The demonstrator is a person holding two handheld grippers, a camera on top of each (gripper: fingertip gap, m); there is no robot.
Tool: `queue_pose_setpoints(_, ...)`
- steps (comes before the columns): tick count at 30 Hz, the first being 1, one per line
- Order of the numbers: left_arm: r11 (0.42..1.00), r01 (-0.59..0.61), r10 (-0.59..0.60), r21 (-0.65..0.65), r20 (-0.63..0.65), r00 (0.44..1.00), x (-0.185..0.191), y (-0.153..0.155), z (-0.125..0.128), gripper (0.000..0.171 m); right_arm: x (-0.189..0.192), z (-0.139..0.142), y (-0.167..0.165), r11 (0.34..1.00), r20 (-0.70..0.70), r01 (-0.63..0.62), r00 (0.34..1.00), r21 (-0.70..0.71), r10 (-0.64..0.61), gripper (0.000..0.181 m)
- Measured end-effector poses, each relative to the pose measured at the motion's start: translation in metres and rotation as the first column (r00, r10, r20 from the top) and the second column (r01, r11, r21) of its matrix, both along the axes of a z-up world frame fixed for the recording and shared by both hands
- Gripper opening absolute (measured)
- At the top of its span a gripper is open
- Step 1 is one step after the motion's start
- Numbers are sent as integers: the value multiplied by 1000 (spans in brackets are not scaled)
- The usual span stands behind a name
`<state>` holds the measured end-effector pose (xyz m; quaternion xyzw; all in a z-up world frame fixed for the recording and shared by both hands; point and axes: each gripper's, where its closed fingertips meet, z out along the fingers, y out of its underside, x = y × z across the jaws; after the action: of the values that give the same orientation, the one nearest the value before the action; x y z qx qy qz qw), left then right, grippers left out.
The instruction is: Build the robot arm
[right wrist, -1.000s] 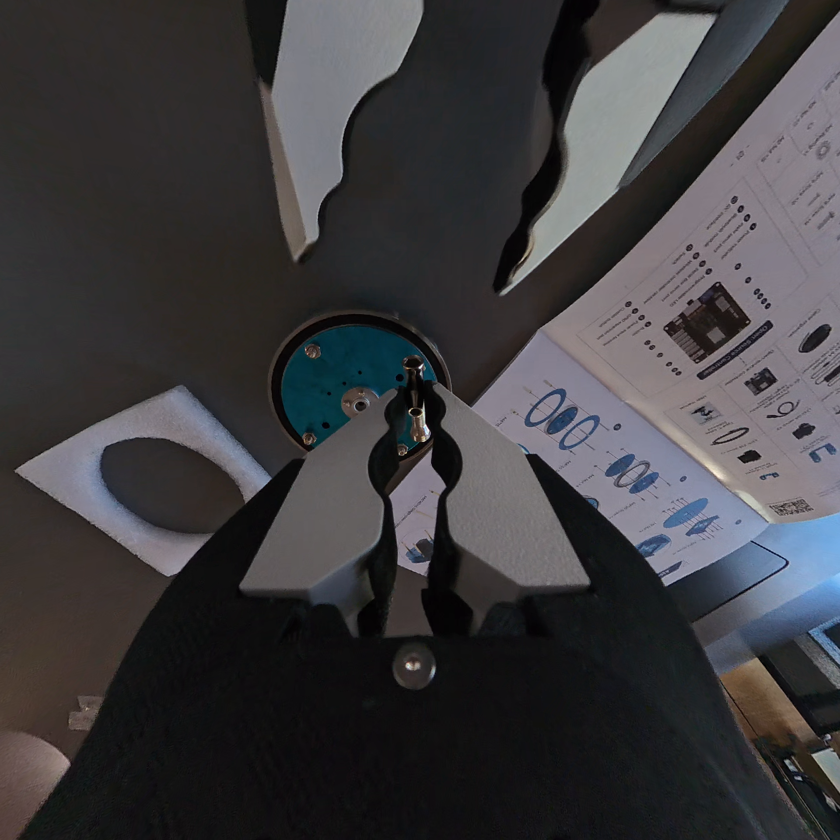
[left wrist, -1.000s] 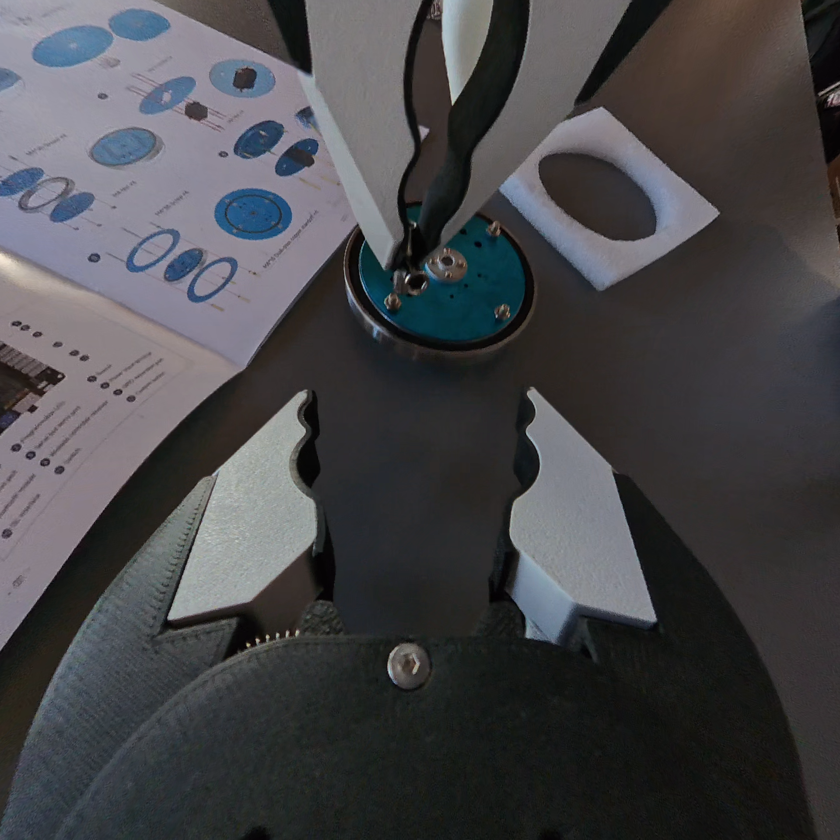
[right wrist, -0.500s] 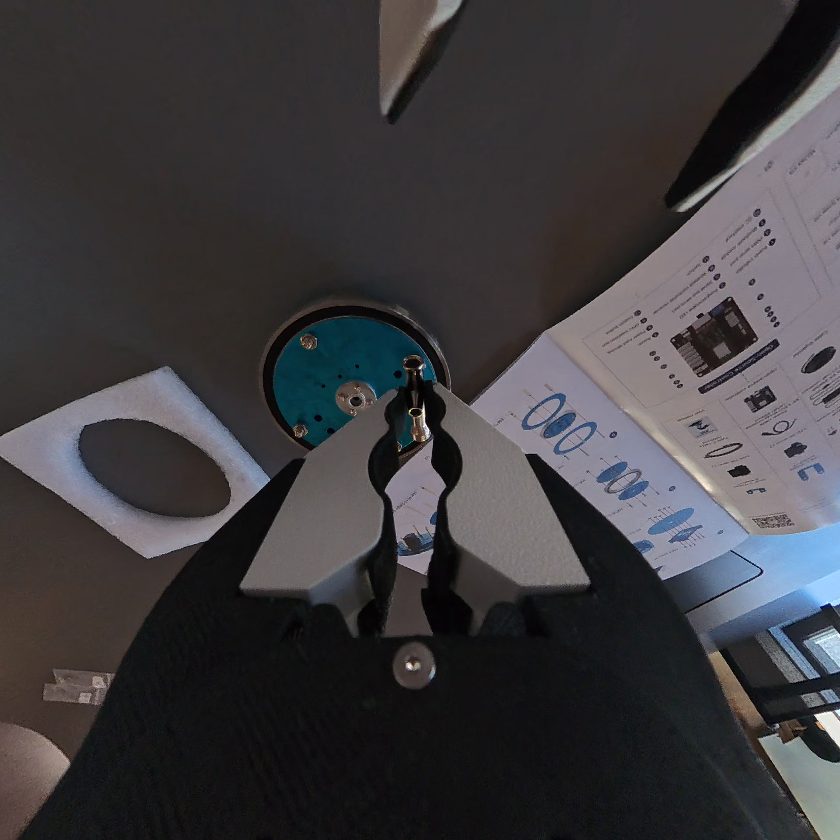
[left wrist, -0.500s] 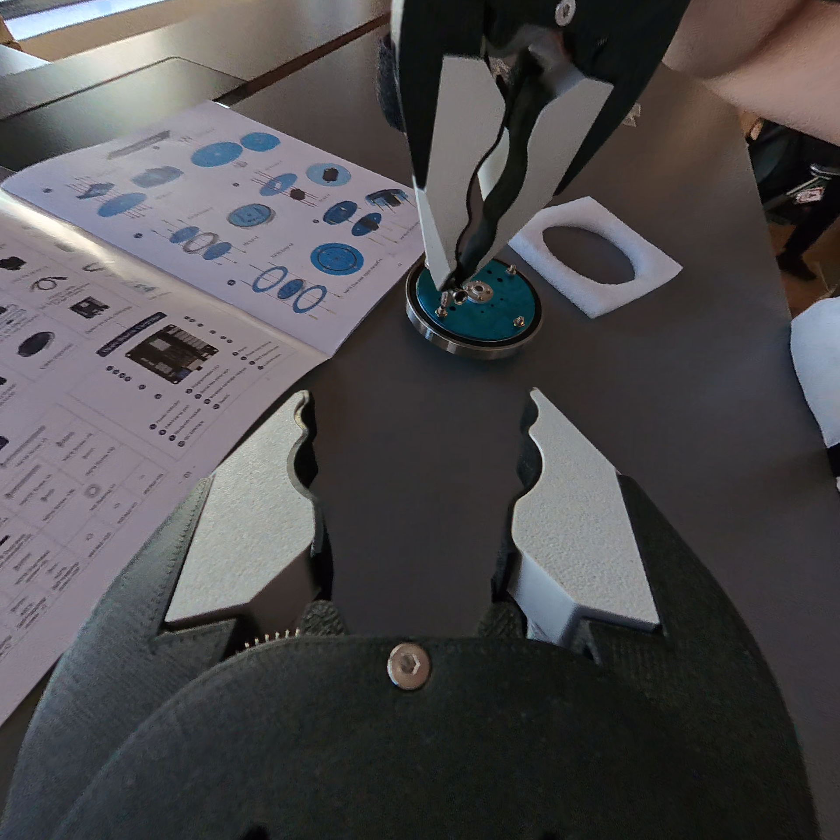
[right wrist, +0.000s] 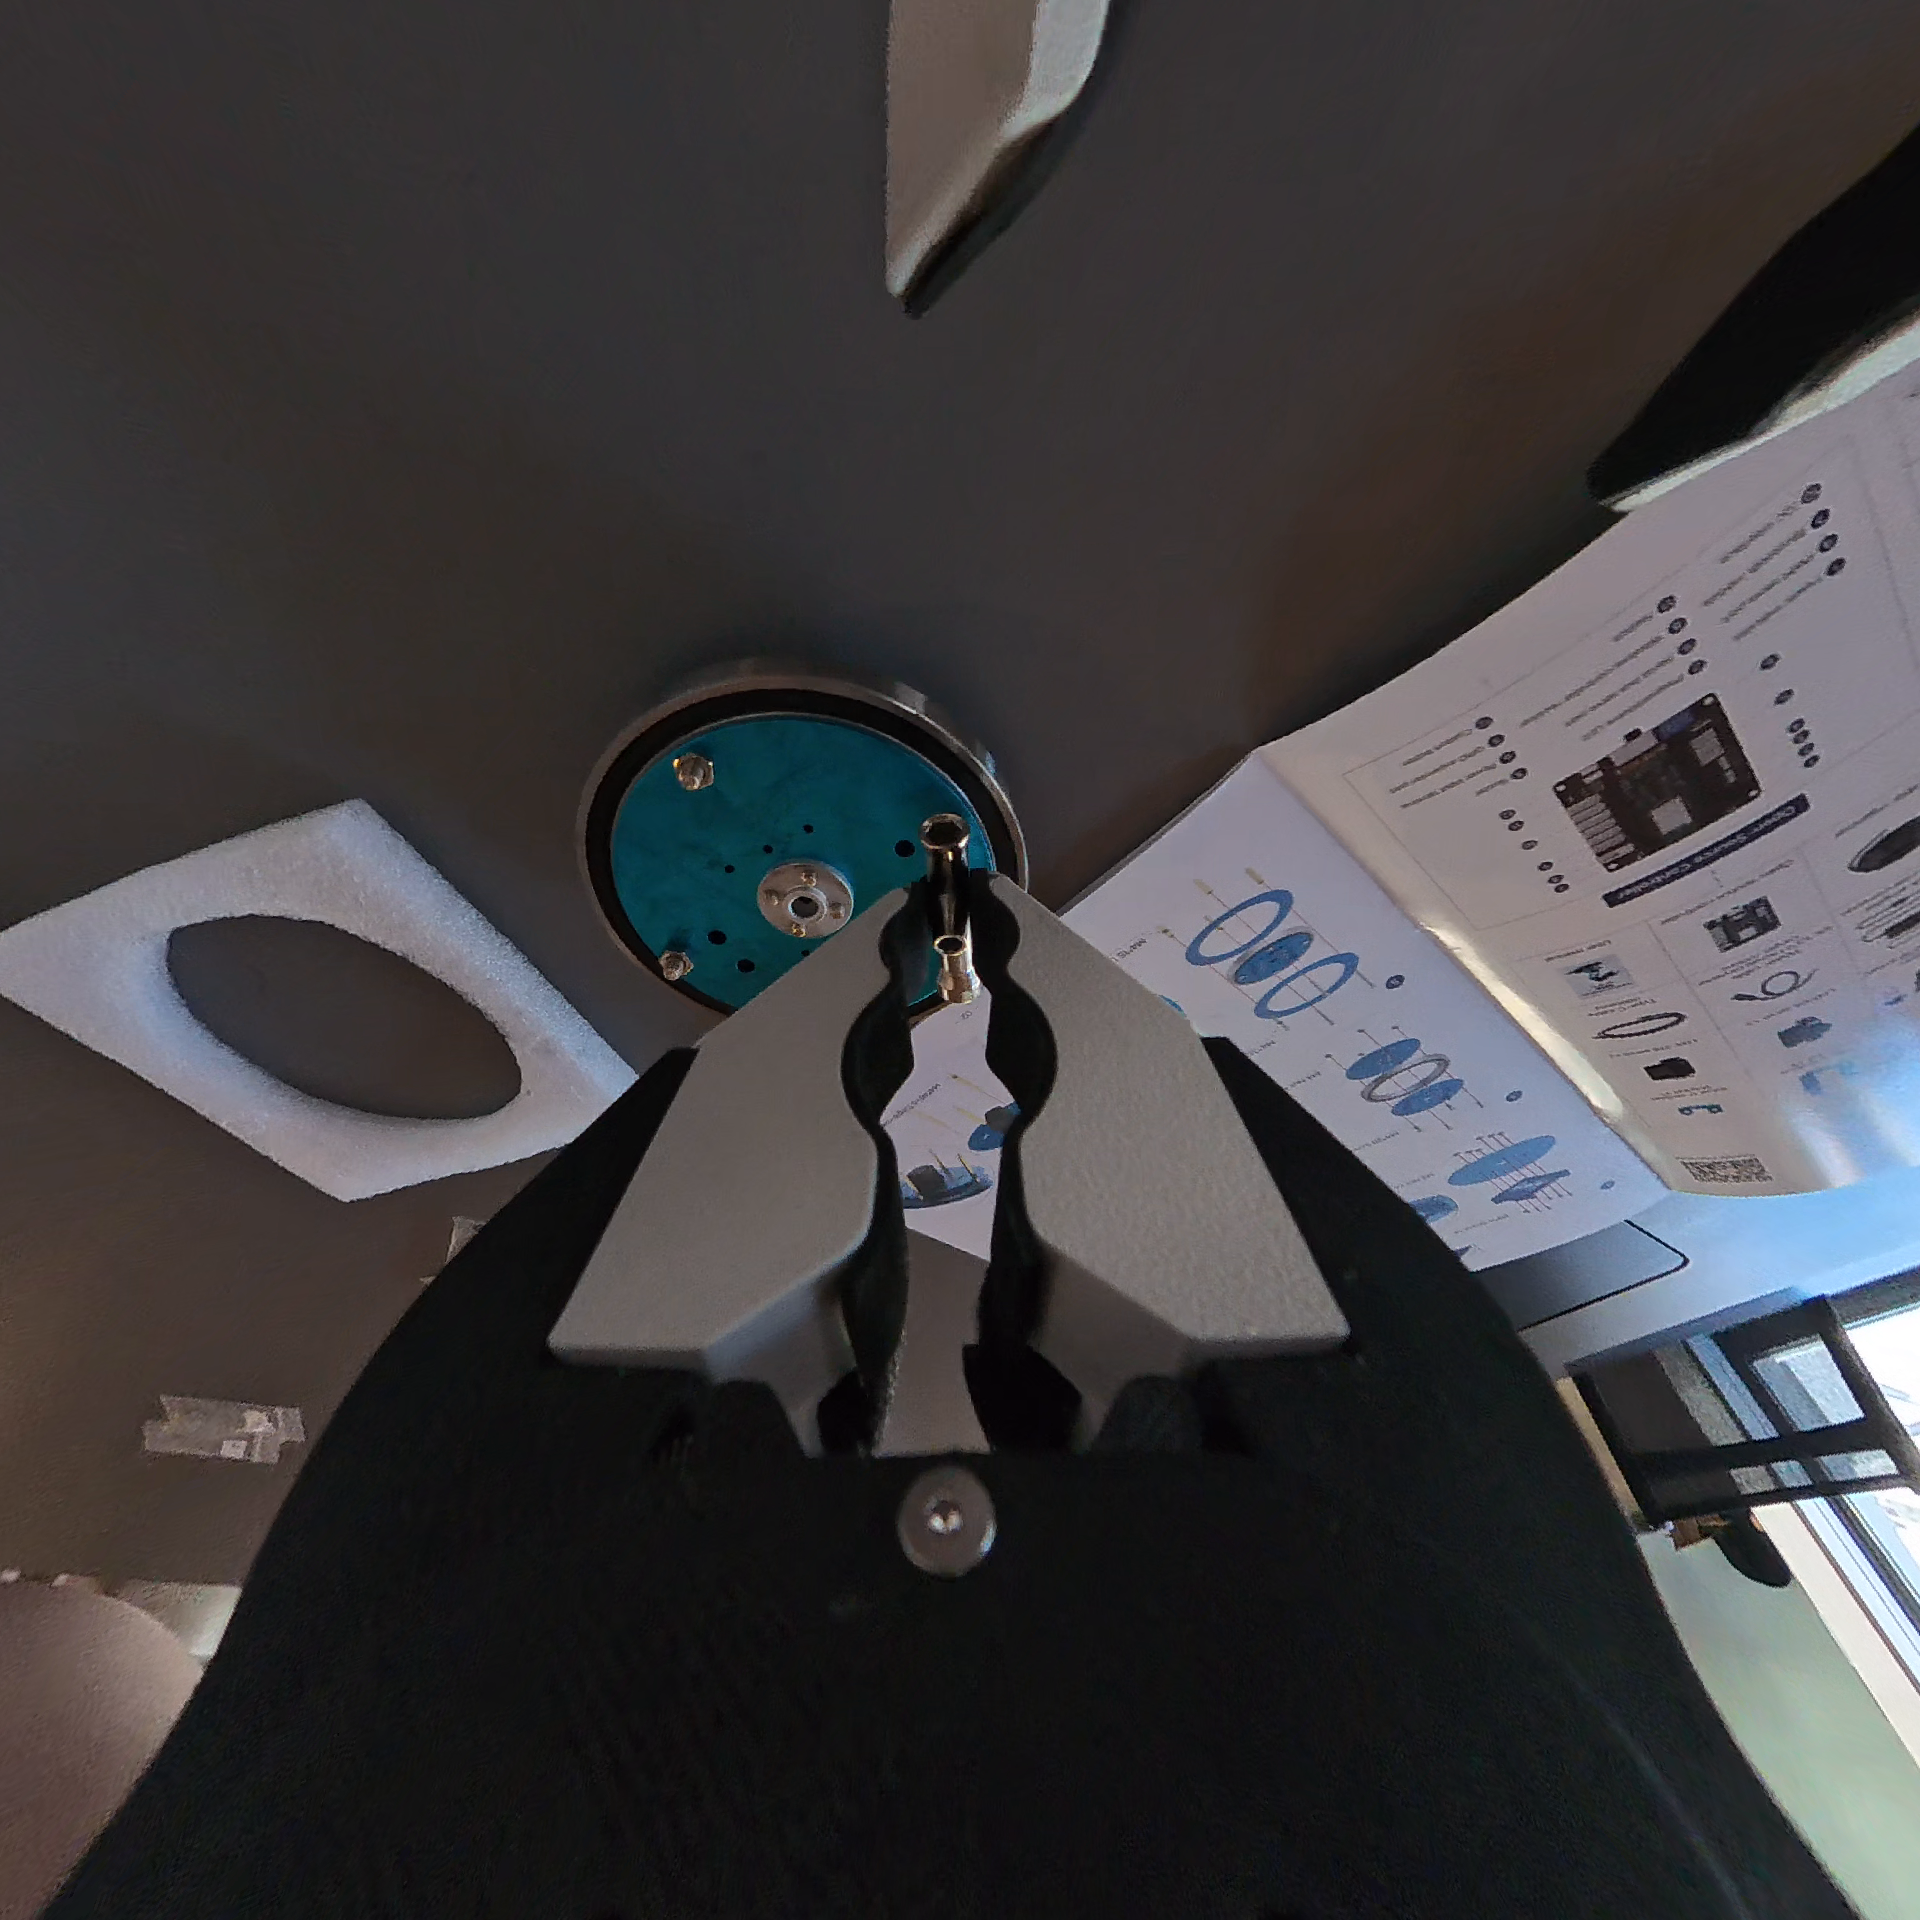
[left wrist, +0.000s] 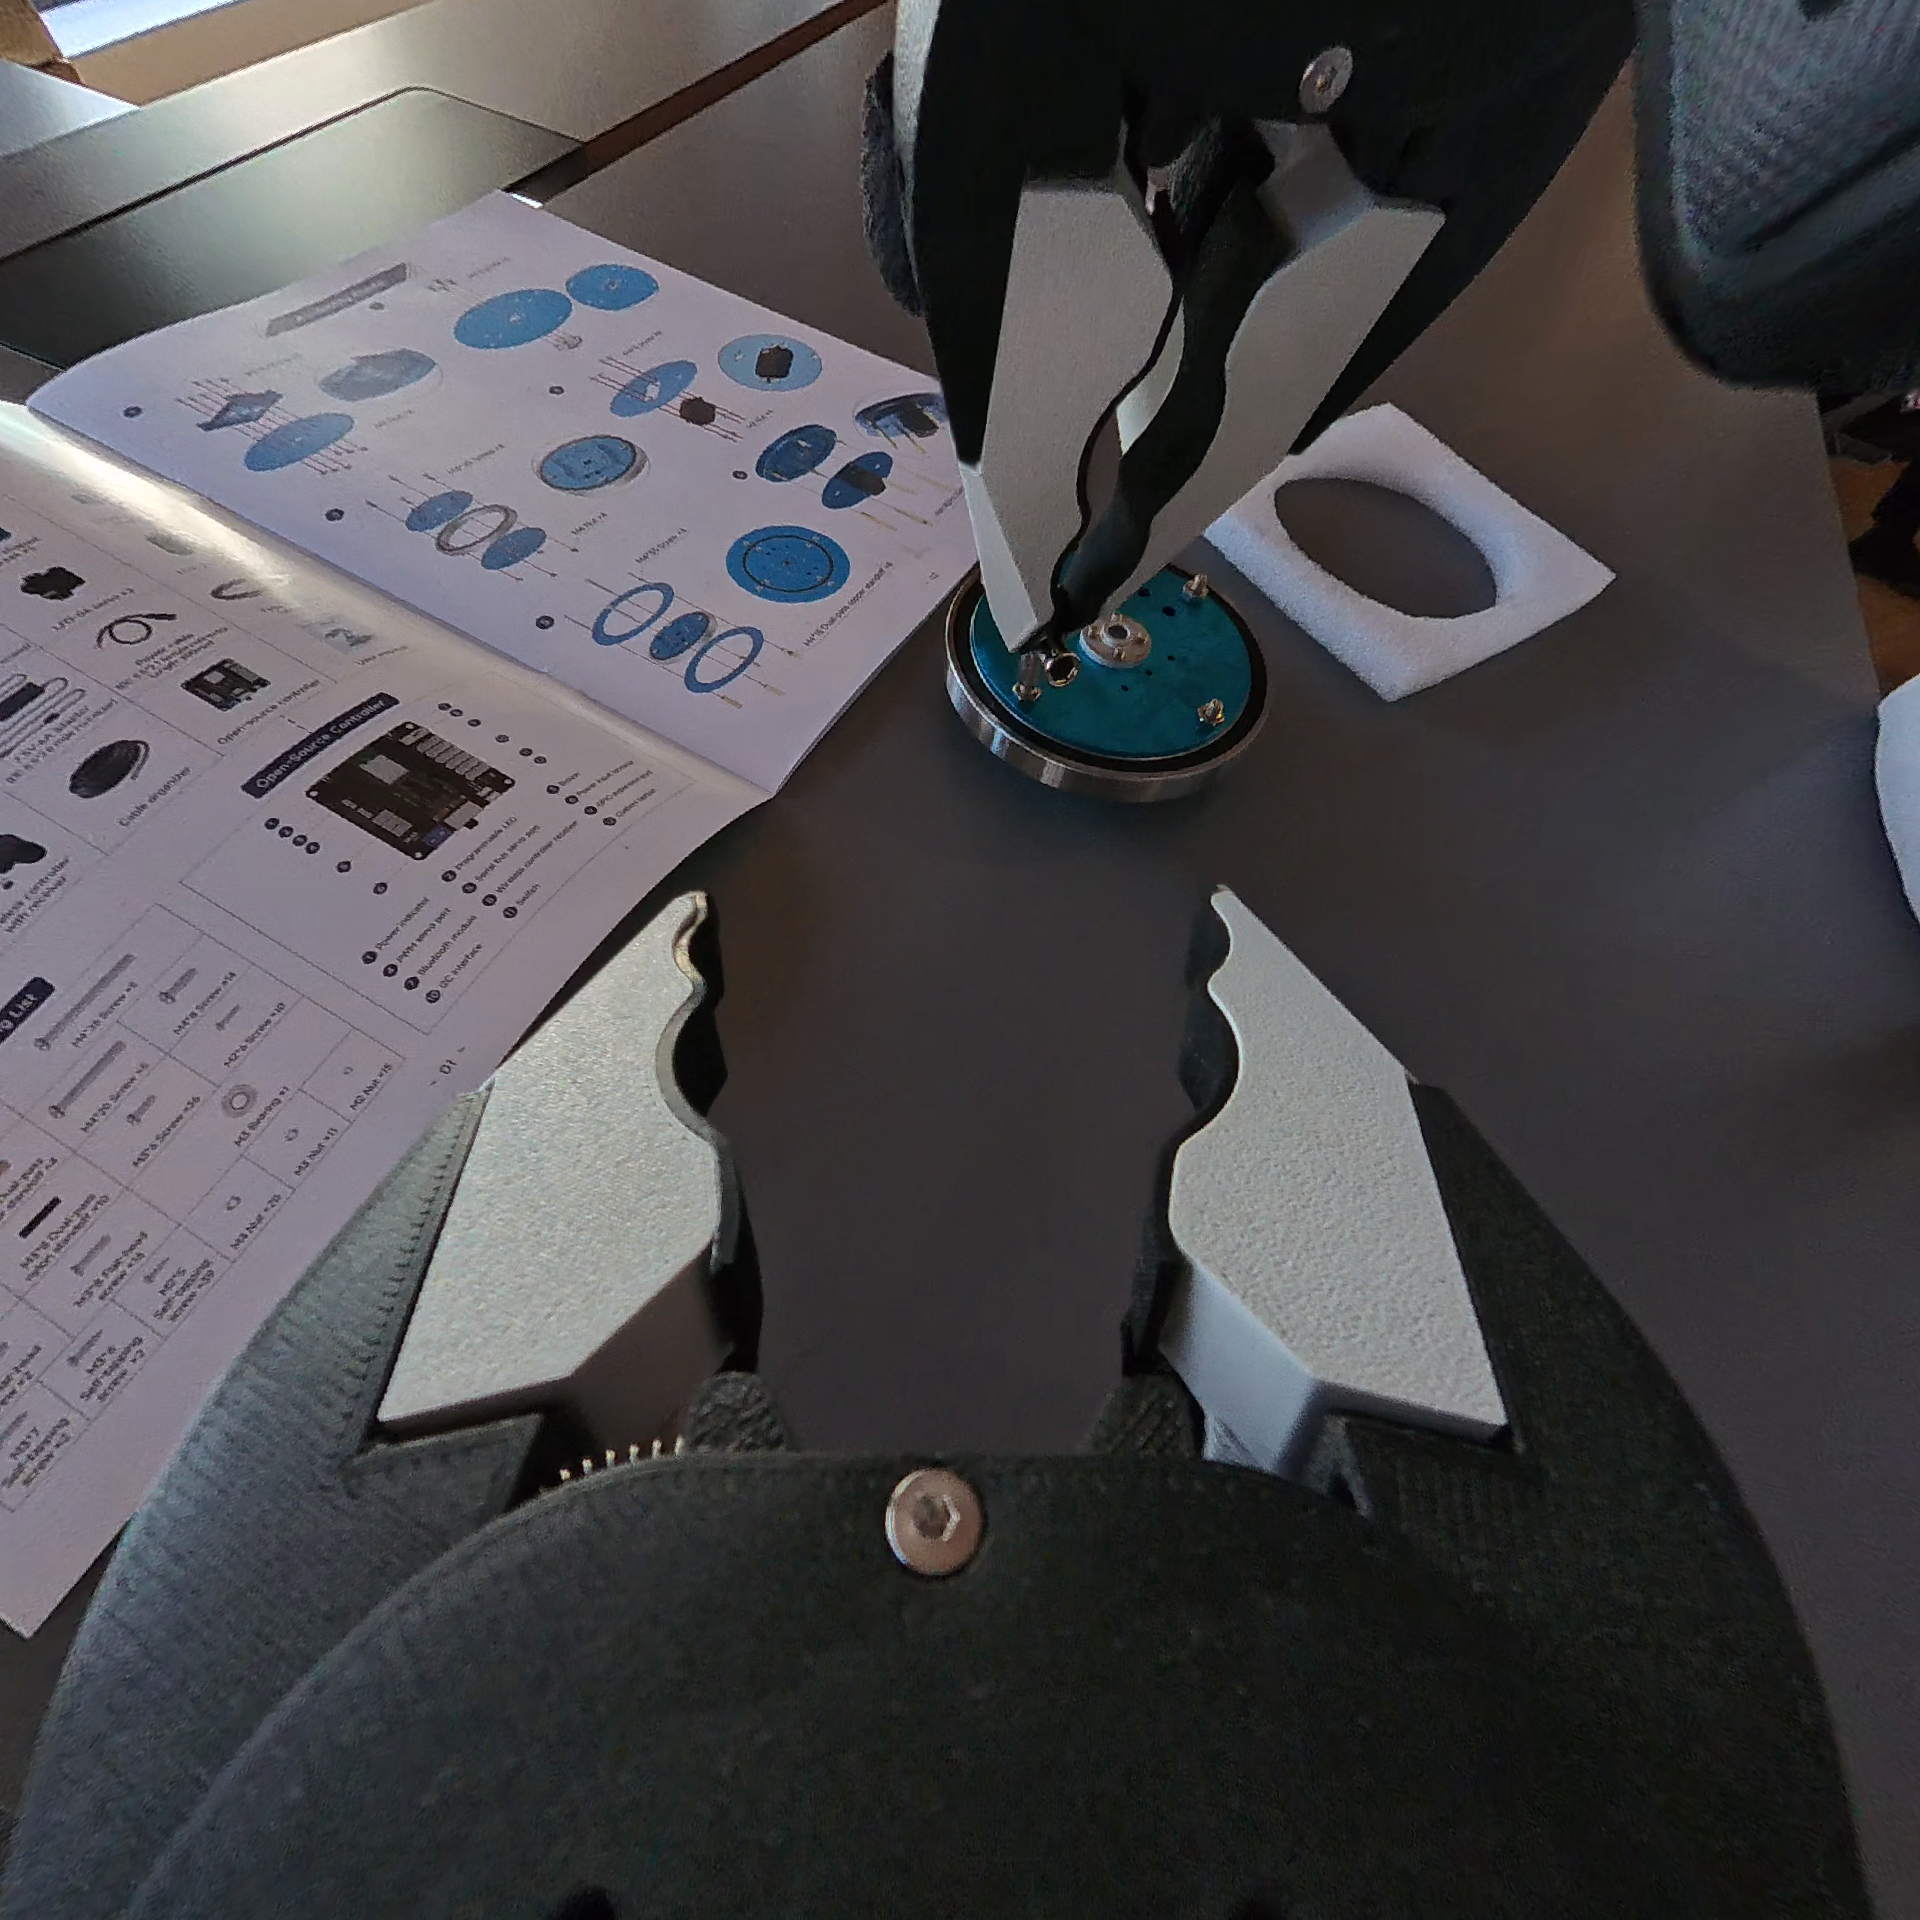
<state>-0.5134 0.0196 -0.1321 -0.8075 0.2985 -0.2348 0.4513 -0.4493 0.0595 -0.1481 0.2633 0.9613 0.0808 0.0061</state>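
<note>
The right gripper (right wrist: 948,899) covered the near edge of the round teal-topped disc (left wrist: 1127,686) in its own view, and whether the small metal standoff (right wrist: 943,883) between its tips was seated in the disc or merely touching it could not be made out. A second small metal post (right wrist: 956,971) showed in the gap just behind the tips; what it belonged to was unclear. A white object at the right edge of the left view was cut off.

The right gripper was pressed nearly together, pinching the standoff at its very tips, which stood over the left part of the disc's teal face, beside the silver hub (left wrist: 1114,646) at its centre. The left gripper (left wrist: 956,925) was spread wide and held nothing, hovering above bare desk (left wrist: 1455,935) on the near side of the disc, apart from it.

The disc lay on the dark desk just beside the right corner of the open printed booklet (left wrist: 436,644), which took up the left side. A white foam square with an oval cutout (left wrist: 1413,561) lay flat just beyond the disc to the right. Bare desk lay open between the left gripper and the disc, and to the right of both.
</note>
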Motion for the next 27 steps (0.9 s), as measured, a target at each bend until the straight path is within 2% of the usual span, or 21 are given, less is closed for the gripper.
queue_pose_setpoints(8,1000,-4,4,10,21,1000,1,1,4,89,-2,3,1,1000,-6,-6,1000,17,6,6)
queue_pose_setpoints(11,1000,-9,9,20,35,999,1,2,8,86,-8,25,0,999,-130,27,991,-44,-32,6)
queue_pose_setpoints(13,999,14,-17,39,79,997,11,2,15,76,-19,52,-10,973,-298,58,946,-222,-124,6)
queue_pose_setpoints(14,998,38,-44,52,113,993,20,1,21,69,-26,68,-17,933,-385,56,901,-355,-201,6)
queue_pose_setpoints(15,996,61,-70,68,151,986,31,1,27,64,-29,86,-26,866,-441,33,851,-500,-286,6)
queue_pose_setpoints(17,991,88,-109,104,217,970,53,1,39,62,-29,117,-41,666,-458,-45,761,-745,-460,6)
queue_pose_setpoints(19,985,93,-131,147,275,952,70,1,52,58,-22,133,-44,497,-409,-91,703,-863,-581,6)
queue_pose_setpoints(21,974,88,-156,207,343,926,81,-2,70,46,-13,136,-47,408,-379,-124,674,-904,-634,6)
queue_pose_setpoints(22,969,81,-166,235,368,915,84,-4,77,41,-9,134,-48,392,-371,-127,667,-911,-646,6)
queue_pose_setpoints(24,960,59,-161,275,366,917,86,-6,86,40,-4,124,-47,439,-403,-115,646,-891,-648,6)
queue_pose_setpoints(27,933,14,-111,361,250,962,80,-6,90,39,-1,112,-42,547,-488,-100,601,-831,-633,6)
